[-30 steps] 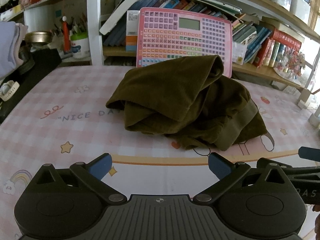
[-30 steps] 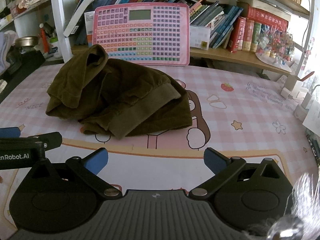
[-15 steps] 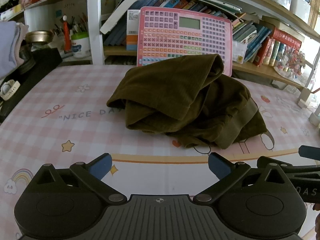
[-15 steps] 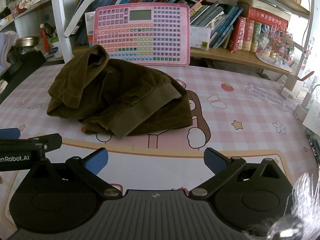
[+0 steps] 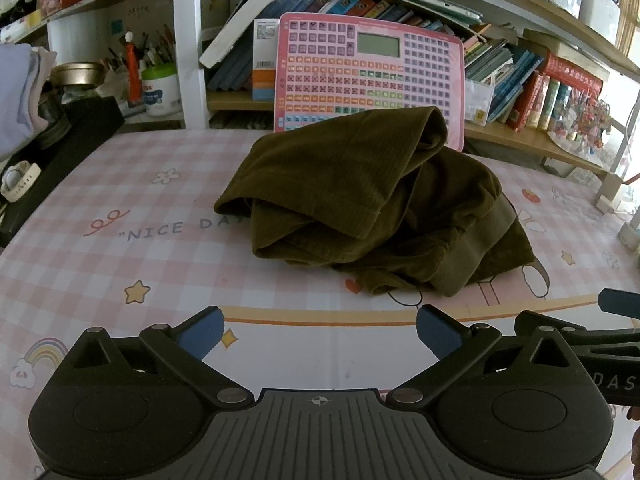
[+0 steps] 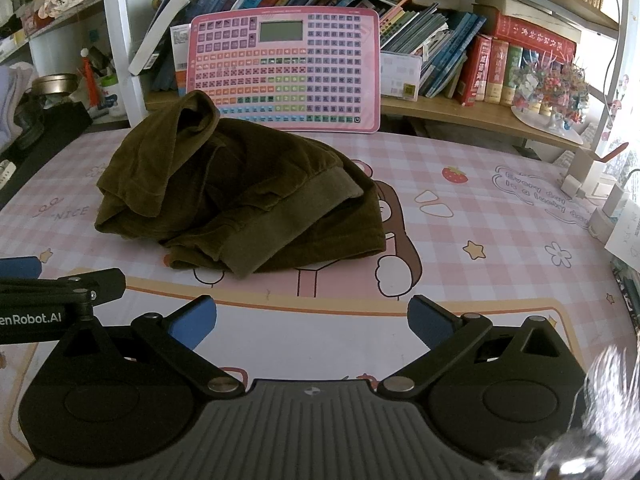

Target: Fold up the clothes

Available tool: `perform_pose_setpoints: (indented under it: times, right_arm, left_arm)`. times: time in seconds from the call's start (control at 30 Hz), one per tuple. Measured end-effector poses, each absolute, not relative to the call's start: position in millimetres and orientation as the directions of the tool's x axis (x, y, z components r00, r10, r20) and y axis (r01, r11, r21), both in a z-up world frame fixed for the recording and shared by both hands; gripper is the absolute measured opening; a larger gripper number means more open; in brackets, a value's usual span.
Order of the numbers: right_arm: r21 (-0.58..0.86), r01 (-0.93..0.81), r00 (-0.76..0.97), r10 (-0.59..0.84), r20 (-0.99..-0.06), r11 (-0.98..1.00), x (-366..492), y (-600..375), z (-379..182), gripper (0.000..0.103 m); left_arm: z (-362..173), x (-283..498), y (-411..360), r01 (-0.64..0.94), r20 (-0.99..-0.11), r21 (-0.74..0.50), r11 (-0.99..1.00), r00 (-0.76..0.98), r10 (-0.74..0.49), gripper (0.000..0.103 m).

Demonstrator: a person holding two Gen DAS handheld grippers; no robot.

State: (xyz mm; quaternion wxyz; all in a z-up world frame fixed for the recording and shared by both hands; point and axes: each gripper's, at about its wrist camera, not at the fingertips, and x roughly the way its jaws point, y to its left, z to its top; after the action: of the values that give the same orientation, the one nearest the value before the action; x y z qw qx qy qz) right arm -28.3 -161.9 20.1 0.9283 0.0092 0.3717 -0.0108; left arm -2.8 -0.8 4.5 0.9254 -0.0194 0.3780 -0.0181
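Little has moved since the earlier frames: both tools sit where they were a second ago, and the olive-green garment [image 5: 360,196] only appears a touch lower in the left wrist view.

The garment [image 6: 240,192] lies in a crumpled heap on the worktop [image 5: 132,264], which is covered by a pink checked mat printed with stars, a rainbow and the words "NICE DAY". One layer of corduroy-like cloth is draped over the top of the heap, and a broad ribbed band [image 6: 288,224] runs along its near right side. Behind the heap, a pink learning board [image 6: 284,68] with rows of coloured keys leans upright against a bookshelf [image 6: 460,56] full of books.

The left tool [image 5: 320,330] hovers over the near edge of the worktop, its blue-tipped fingers [image 5: 200,330] spread wide apart with nothing between them. The right tool [image 6: 312,322] is level with it, also wide open and empty, its fingers [image 6: 430,324] clear of the cloth. Each tool shows at the edge of the other's view, just beside it. Both are near the garment but not touching it.

A white watch [image 5: 18,180] rests on a black surface at the far left.
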Motion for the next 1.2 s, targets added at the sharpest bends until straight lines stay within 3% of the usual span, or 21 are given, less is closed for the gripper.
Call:
perform_pose_setpoints:
  times: [1.2]
  right_arm:
    - [0.017,0.025,0.715,-0.006,-0.699,1.000,-24.4,-162.5,18.1,0.103]
  left_arm:
    - [3.5,-0.1,-2.7,0.017,-0.709,-0.032,0.999,0.704,-0.035,0.103]
